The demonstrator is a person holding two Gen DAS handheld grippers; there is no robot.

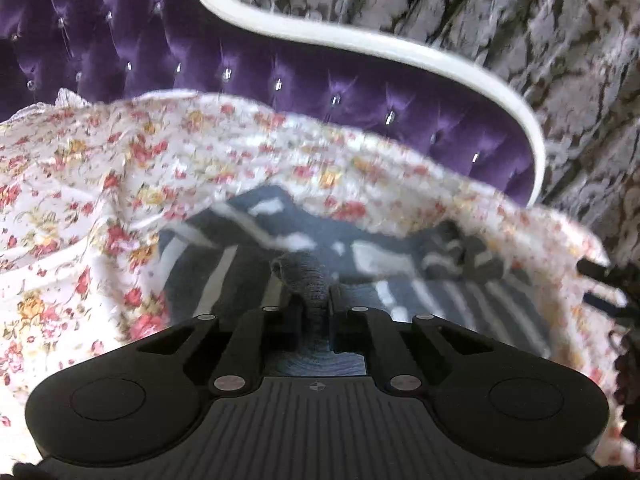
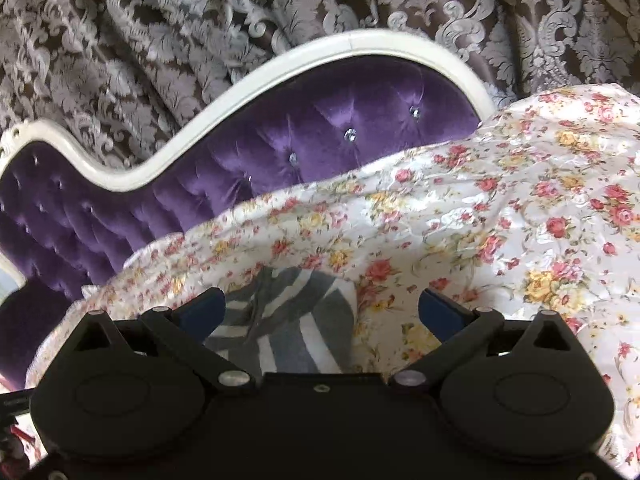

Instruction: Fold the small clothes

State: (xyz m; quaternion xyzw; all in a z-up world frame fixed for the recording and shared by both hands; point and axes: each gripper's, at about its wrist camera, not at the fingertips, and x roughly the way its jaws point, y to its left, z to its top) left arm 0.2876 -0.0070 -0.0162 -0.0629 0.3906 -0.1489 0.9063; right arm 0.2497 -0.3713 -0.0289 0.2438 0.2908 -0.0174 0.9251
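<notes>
A damask curtain point(image 2: 160, 40) in brown and silver hangs at the far side of the room, and in front of it stands a purple tufted headboard point(image 2: 320, 128) with a white curved frame point(image 2: 224, 108). Nearer, a floral bedspread point(image 2: 520, 208) covers the bed and takes up most of both views. On it lies the garment point(image 1: 360, 256), a small grey piece with white stripes, rumpled and partly blurred in the left wrist view. My left gripper point(image 1: 316, 304) is closed on it: a gathered grey fold rises straight up between the two fingers, pinched tight, with the rest of the cloth spreading away to the far side and to the right. More striped fabric lies flat under the fingers on either side. My right gripper point(image 2: 322, 308) stands wide, its blue pads point(image 2: 200, 312) well apart and holding nothing. In that view the garment point(image 2: 280, 320) sits between the fingers but toward the left one, reaching about halfway across the gap; the right pad hangs over bare bedspread. I cannot tell whether the left pad touches the cloth or only hovers above it. At the right edge of the left wrist view, dark parts of the other gripper show near the garment's right end.
</notes>
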